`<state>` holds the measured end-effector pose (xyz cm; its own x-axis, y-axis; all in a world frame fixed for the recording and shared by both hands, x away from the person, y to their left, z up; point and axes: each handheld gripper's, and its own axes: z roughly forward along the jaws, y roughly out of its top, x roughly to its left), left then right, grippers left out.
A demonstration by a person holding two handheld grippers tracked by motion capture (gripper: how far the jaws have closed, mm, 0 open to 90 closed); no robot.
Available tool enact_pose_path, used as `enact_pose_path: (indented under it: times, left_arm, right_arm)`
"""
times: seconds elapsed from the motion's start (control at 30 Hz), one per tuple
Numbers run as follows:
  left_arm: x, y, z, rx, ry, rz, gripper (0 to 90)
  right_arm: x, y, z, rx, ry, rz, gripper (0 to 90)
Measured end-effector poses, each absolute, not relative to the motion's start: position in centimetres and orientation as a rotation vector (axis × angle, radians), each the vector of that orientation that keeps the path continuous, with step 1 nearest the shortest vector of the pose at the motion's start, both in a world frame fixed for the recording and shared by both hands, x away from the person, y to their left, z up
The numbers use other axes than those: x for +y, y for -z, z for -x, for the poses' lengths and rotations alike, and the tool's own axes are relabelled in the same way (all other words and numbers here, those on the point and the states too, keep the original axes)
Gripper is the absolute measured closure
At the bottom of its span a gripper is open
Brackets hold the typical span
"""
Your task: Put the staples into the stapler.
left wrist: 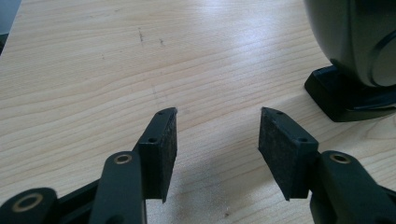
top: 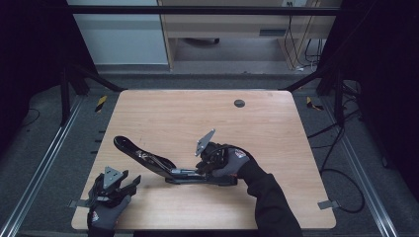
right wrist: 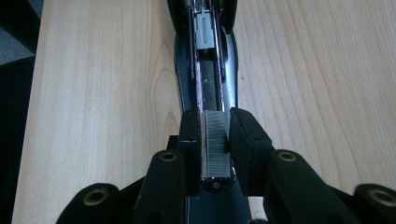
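Where the fixed camera looks down on the wooden table (top: 276, 128), an opened black stapler (top: 163, 165) is seen lying on the near half of the top, its lid swung up and back toward the left. The right gripper (top: 200, 170) is held by a gloved hand (top: 237, 163) at the stapler's right end, with its grey three-cornered plate (top: 204, 141) tilted above it. The left gripper (top: 133, 183) is held by the other gloved hand (top: 101, 217) nearer the person than the stapler and to its left, apart from it, close to the table's front edge. A small dark round insert (top: 239, 103) is set in the tabletop well beyond the stapler.

From the left gripper view, the left gripper (left wrist: 218, 135) is shown with its jaws spread wide and nothing between the pads; bare wood is seen in the gap. The stapler's black base (left wrist: 345, 95) is seen just beyond and to the right of the right pad, not touched by it.

From the right gripper view, the right gripper (right wrist: 215, 135) is shown pinching a strip of staples (right wrist: 215, 140), which is pressed between both pads. The strip is held directly over the near end of the stapler's open channel (right wrist: 208, 88), in line with it. The metal pusher (right wrist: 204, 30) is seen farther along the same channel. Whether the strip rests in the channel cannot be told.
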<state>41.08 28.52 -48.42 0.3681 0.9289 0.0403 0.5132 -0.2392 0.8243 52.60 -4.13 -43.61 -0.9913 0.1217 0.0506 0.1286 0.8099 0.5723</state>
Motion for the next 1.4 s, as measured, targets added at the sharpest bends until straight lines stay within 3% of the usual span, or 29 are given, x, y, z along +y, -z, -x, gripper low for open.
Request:
enact_pose_path:
  times: [0.4,0.7,1.4]
  left_arm:
    - [28.5,48.4,-41.1,1.252,-0.708,-1.885,46.6]
    - [28.5,48.4,-41.1,1.253,-0.707,-1.884,46.6]
    - [28.4,48.4,-41.0,1.252,-0.711,-1.884,46.6]
  right_arm:
    - [-4.1,43.5,-52.5,-2.971,0.948,0.211,82.4]
    - [-4.2,43.6,-52.5,-2.975,0.937,0.233,75.5]
    - [-4.4,44.3,-51.4,-2.978,0.954,0.216,73.0]
